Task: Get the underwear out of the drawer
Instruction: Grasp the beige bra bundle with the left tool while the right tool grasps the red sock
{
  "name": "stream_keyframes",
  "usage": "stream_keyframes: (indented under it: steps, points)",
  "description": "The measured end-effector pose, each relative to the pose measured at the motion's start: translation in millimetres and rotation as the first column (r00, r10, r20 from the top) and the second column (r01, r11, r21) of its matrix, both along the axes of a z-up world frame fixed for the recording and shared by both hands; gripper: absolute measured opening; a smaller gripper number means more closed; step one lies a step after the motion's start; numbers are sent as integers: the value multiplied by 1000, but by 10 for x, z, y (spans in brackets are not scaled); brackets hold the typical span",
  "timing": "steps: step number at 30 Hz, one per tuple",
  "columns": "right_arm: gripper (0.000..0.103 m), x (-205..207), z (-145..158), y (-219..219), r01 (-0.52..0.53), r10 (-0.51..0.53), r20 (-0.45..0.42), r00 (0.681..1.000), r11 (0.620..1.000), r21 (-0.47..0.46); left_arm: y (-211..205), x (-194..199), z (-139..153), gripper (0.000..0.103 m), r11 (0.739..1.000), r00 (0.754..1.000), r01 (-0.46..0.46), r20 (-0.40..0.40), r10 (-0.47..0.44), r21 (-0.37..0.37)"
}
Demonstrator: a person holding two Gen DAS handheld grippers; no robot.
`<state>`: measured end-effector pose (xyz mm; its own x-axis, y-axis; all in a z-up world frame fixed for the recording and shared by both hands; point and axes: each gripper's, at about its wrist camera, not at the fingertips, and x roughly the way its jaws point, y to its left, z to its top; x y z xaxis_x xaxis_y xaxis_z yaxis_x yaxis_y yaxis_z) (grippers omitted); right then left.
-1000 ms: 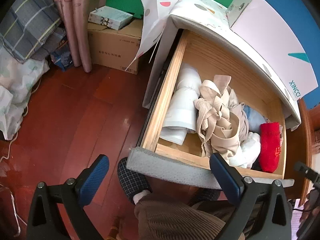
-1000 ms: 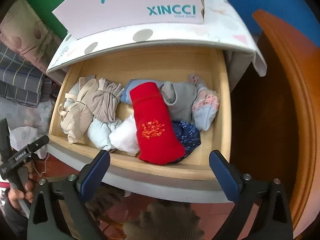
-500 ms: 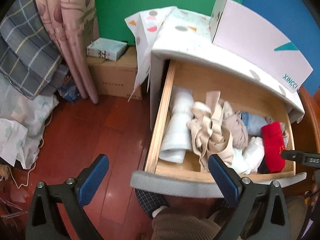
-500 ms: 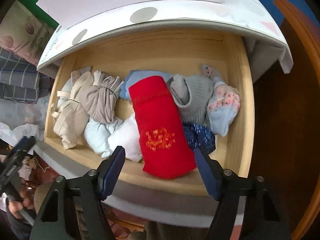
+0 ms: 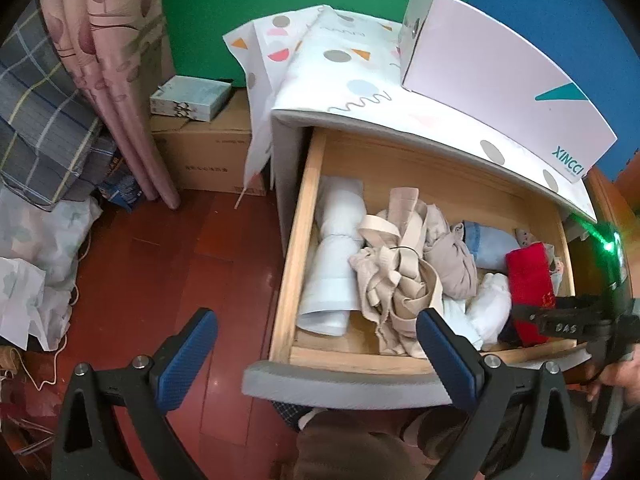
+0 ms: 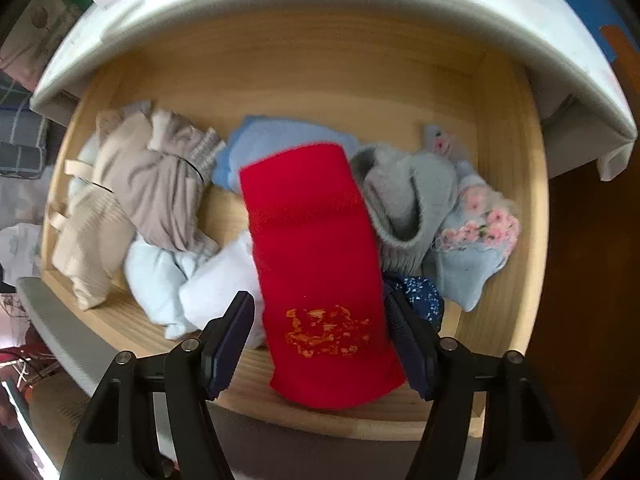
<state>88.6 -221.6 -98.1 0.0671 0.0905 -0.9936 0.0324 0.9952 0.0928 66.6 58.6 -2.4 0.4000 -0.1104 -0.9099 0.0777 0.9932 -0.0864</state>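
Observation:
The wooden drawer stands pulled out and full of folded clothes. A red piece of underwear with an orange print lies on top near its front right. My right gripper points straight down over it. Its jaws are closing with the red cloth between them; the right pad touches the cloth's edge, and a small gap shows at the left pad. In the left wrist view the red underwear sits under the right gripper. My left gripper hangs open and empty above the drawer's front left corner.
Beige straps and bras, a white roll, grey sock and floral blue sock crowd the drawer. A pink XINCCI box tops the cabinet. A cardboard box and curtain stand left.
My right gripper has dropped toward the red underwear and its jaws have narrowed around it. The left gripper has risen and rolled, so the drawer looks farther off.

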Motion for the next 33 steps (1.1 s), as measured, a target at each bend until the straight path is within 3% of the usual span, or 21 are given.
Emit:
stream_keyframes:
  steps: [7,12,22,29,33]
  points:
    - [48,-62,-55,-60,16,-16,5,1000,1000,18,-175,99,-84,102,999,999,34,-26,-34,17]
    - [40,-141,29,-169,59,-61,53,997,997,45,-245,171,-108,102,999,998,43,-48,-44,-12]
    - [38,-460,422,-510,165,-170,153,974,985,46,-434,327,-121,102,996,990,80,-110,-84,-37]
    - [38,-569,400,-613,192,-206,151,967,976,99,-587,489,-278,102,993,970,87,-219,-103,-80]
    - [39,-619,363,-652,189,-203,151,967,977,102,-638,636,-398,101,995,961,83,-260,-95,-56]
